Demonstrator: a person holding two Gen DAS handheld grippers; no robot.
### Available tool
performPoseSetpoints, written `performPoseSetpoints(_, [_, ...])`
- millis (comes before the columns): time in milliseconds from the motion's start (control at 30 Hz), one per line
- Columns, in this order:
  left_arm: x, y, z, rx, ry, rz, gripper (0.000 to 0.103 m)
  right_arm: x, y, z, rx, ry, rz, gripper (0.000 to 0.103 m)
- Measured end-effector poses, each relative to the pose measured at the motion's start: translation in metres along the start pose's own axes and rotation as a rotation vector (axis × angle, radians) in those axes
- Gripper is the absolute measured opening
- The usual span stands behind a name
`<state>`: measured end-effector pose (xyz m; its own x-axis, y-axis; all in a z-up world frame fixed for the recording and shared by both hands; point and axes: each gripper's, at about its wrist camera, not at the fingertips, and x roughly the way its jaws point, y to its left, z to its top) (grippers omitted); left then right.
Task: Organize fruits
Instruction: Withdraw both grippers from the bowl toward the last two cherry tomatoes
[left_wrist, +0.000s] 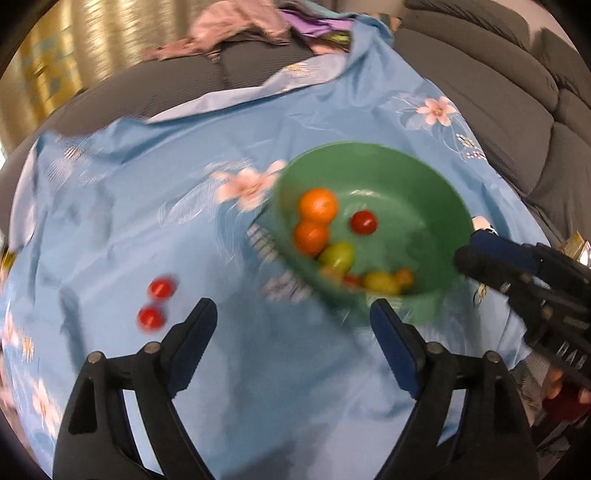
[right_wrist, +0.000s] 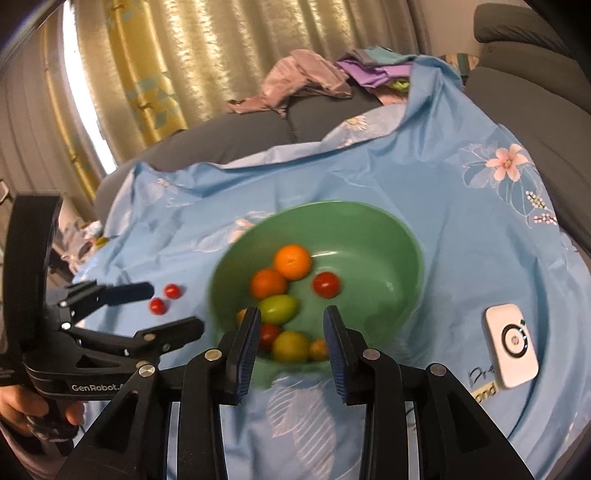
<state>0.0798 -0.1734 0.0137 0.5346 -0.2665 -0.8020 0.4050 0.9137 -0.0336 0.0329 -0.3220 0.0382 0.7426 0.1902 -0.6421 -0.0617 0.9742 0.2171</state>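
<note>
A green bowl (right_wrist: 369, 229) of oranges and tomatoes is set on a blue floral cloth (left_wrist: 110, 221). Two red tomatoes (left_wrist: 155, 302) lie outside it, beside the left gripper (left_wrist: 293, 317), whose jaws are spread and empty. The right gripper (right_wrist: 291, 325) is seen slightly parted, holding nothing.

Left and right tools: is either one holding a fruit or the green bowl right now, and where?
Nothing is held. The left tool is open over bare blue floral cloth; the right tool has empty jaws before the green plastic bowl.
</note>
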Motion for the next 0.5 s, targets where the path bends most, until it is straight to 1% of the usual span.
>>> performPoseSetpoints(133, [-0.026, 0.032, -0.038, -0.096, 0.014, 0.052, 0.086, -0.009, 0.025, -0.011, -0.032, 0.017, 0.044, 0.035])
performPoseSetpoints(267, [-0.055, 0.054, -0.068, -0.181, -0.002, 0.073, 0.086, -0.02, 0.053, -0.02, -0.08, 0.022, 0.082, 0.035])
performPoseSetpoints(367, [-0.078, 0.06, -0.087, -0.207, -0.025, 0.099, 0.086, -0.033, 0.078, -0.023, -0.12, 0.01, 0.126, 0.035])
performPoseSetpoints(500, [-0.11, 0.063, -0.111, -0.232, -0.068, 0.11, 0.086, -0.048, 0.103, -0.029, -0.15, 0.001, 0.182, 0.035])
